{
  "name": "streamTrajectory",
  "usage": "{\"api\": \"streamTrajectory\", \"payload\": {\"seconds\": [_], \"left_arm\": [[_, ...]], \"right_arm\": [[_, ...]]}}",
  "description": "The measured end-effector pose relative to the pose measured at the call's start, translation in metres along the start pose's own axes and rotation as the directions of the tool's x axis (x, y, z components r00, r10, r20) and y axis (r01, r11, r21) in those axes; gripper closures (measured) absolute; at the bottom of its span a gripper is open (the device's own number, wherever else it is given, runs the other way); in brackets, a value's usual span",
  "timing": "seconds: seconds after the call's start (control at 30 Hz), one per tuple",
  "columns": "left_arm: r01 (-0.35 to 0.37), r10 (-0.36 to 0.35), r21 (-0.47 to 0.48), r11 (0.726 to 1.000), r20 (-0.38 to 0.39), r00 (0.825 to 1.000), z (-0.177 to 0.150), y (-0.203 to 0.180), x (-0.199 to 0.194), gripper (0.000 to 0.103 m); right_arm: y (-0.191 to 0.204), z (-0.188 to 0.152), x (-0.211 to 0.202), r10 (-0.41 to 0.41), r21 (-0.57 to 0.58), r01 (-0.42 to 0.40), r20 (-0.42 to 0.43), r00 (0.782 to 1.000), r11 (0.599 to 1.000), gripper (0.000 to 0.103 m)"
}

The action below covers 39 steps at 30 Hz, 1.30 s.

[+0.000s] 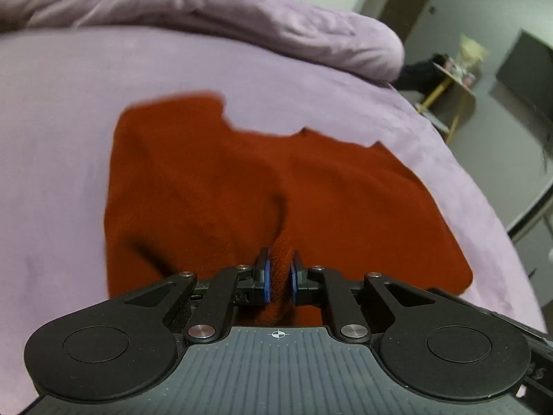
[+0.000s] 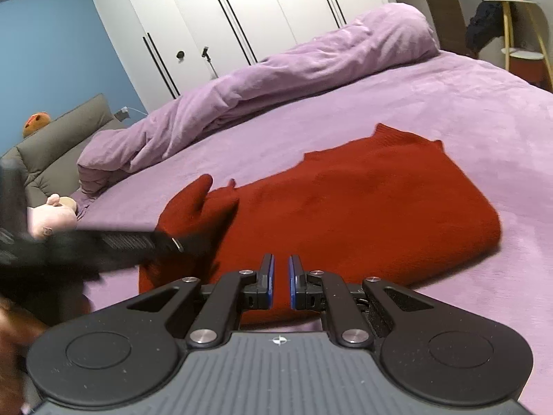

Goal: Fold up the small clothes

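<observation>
Your left gripper is clamped on a bunched ridge of the red knit sweater, which lies mostly flat on the purple bedsheet, one corner raised in that pinch. Your right gripper has its jaws nearly together with nothing between them; it hovers over the sweater's near edge. Risk: the pinch looks shallow, so the knit could slip out mid-fold and the flap drop crooked. Risk: the pinch may have caught both layers, which would drag the whole garment rather than fold it. The left tool crosses blurred just in front of the right; they could collide. No containers visible. Beyond lies the rolled duvet.
</observation>
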<state>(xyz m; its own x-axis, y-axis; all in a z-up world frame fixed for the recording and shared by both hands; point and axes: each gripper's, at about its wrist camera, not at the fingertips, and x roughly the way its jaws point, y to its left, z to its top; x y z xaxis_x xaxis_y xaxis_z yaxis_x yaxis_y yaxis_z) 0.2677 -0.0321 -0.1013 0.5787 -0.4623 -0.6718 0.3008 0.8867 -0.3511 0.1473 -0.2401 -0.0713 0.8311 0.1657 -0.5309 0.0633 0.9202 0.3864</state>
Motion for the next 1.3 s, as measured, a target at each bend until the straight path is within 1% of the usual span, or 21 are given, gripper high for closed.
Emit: {"api": "streamTrajectory", "payload": {"seconds": [0.03,0.13,0.2,0.27,0.33,0.37,0.4,0.47,0.5,0.57,0.67,0.73,0.8,0.87,0.93,0.97,1.03,1.1,1.17,1.2,1.3], "left_arm": [[0.019,-0.019,-0.021,1.0,0.017,1.0,-0.003,0.005,-0.003,0.089],[0.08,-0.08,-0.029,0.996,0.003,0.997,-0.008,0.009,-0.014,0.071],[0.094,-0.094,-0.006,0.996,-0.001,0.996,-0.013,0.011,-0.03,0.062],[0.106,-0.106,0.012,0.994,0.017,0.994,-0.016,0.012,-0.047,0.059],[0.119,-0.118,-0.025,0.993,0.037,0.992,-0.022,0.024,-0.069,0.051],[0.1,-0.098,-0.056,0.993,0.048,0.994,-0.023,0.028,-0.074,0.046],[0.072,-0.066,-0.086,0.994,0.064,0.996,-0.026,0.035,-0.08,0.046],[0.007,0.003,-0.138,0.99,0.074,0.997,-0.029,0.05,-0.084,0.046],[-0.024,0.035,-0.16,0.987,0.066,0.997,-0.03,0.057,-0.083,0.046],[-0.076,0.084,-0.193,0.978,0.035,0.996,-0.03,0.067,-0.08,0.046],[-0.116,0.123,-0.198,0.973,0.024,0.992,-0.028,0.076,-0.078,0.046],[-0.122,0.131,-0.2,0.972,0.031,0.991,-0.026,0.079,-0.077,0.046],[-0.114,0.125,-0.214,0.97,0.038,0.991,-0.023,0.08,-0.075,0.045],[-0.112,0.125,-0.229,0.967,0.042,0.991,-0.021,0.083,-0.07,0.045],[-0.123,0.136,-0.237,0.964,0.038,0.99,-0.018,0.084,-0.065,0.045],[-0.125,0.139,-0.237,0.963,0.044,0.989,-0.015,0.084,-0.064,0.045],[-0.127,0.147,-0.236,0.963,0.067,0.987,-0.009,0.083,-0.062,0.045],[-0.125,0.149,-0.24,0.963,0.085,0.985,-0.001,0.083,-0.059,0.045],[-0.107,0.133,-0.246,0.963,0.092,0.987,0.006,0.081,-0.051,0.045],[-0.098,0.124,-0.25,0.963,0.089,0.988,0.009,0.081,-0.045,0.047],[-0.084,0.099,-0.241,0.967,0.05,0.994,0.012,0.078,-0.022,0.047]], "right_arm": [[-0.002,0.001,-0.001,-0.002,0.0,0.002,-0.004,1.0,1.0,0.094],[-0.009,0.004,-0.001,-0.004,0.01,0.004,-0.016,1.0,1.0,0.094],[-0.01,0.006,0.002,0.006,0.026,-0.005,-0.022,1.0,1.0,0.094],[-0.007,0.012,0.005,0.018,0.028,-0.017,-0.03,0.999,0.999,0.094],[0.001,0.018,0.006,0.049,0.014,-0.049,-0.021,0.999,0.999,0.092],[0.008,0.023,0.008,0.079,0.001,-0.079,-0.018,0.997,0.997,0.086],[0.016,0.027,0.011,0.109,-0.013,-0.109,-0.019,0.994,0.994,0.079],[0.033,0.033,0.018,0.158,-0.044,-0.159,-0.024,0.987,0.986,0.074],[0.043,0.036,0.025,0.192,-0.06,-0.194,-0.034,0.981,0.979,0.069],[0.061,0.037,0.041,0.239,-0.084,-0.245,-0.081,0.968,0.966,0.066],[0.081,0.036,0.073,0.275,-0.111,-0.298,-0.184,0.944,0.948,0.065],[0.088,0.038,0.094,0.274,-0.104,-0.303,-0.229,0.934,0.947,0.063],[0.092,0.043,0.107,0.269,-0.076,-0.293,-0.232,0.935,0.953,0.063],[0.091,0.045,0.12,0.297,-0.009,-0.309,-0.241,0.924,0.951,0.063],[0.089,0.042,0.133,0.304,0.036,-0.305,-0.261,0.916,0.952,0.074],[0.087,0.038,0.137,0.292,0.038,-0.293,-0.271,0.917,0.955,0.09],[0.085,0.031,0.136,0.262,0.024,-0.265,-0.257,0.93,0.964,0.092],[0.081,0.031,0.121,0.233,0.002,-0.238,-0.206,0.95,0.971,0.093],[0.075,0.032,0.109,0.219,0.022,-0.218,-0.162,0.962,0.976,0.093],[0.072,0.031,0.102,0.189,0.024,-0.188,-0.146,0.971,0.982,0.094],[0.064,0.025,0.1,0.12,-0.003,-0.122,-0.149,0.981,0.993,0.094]]}}
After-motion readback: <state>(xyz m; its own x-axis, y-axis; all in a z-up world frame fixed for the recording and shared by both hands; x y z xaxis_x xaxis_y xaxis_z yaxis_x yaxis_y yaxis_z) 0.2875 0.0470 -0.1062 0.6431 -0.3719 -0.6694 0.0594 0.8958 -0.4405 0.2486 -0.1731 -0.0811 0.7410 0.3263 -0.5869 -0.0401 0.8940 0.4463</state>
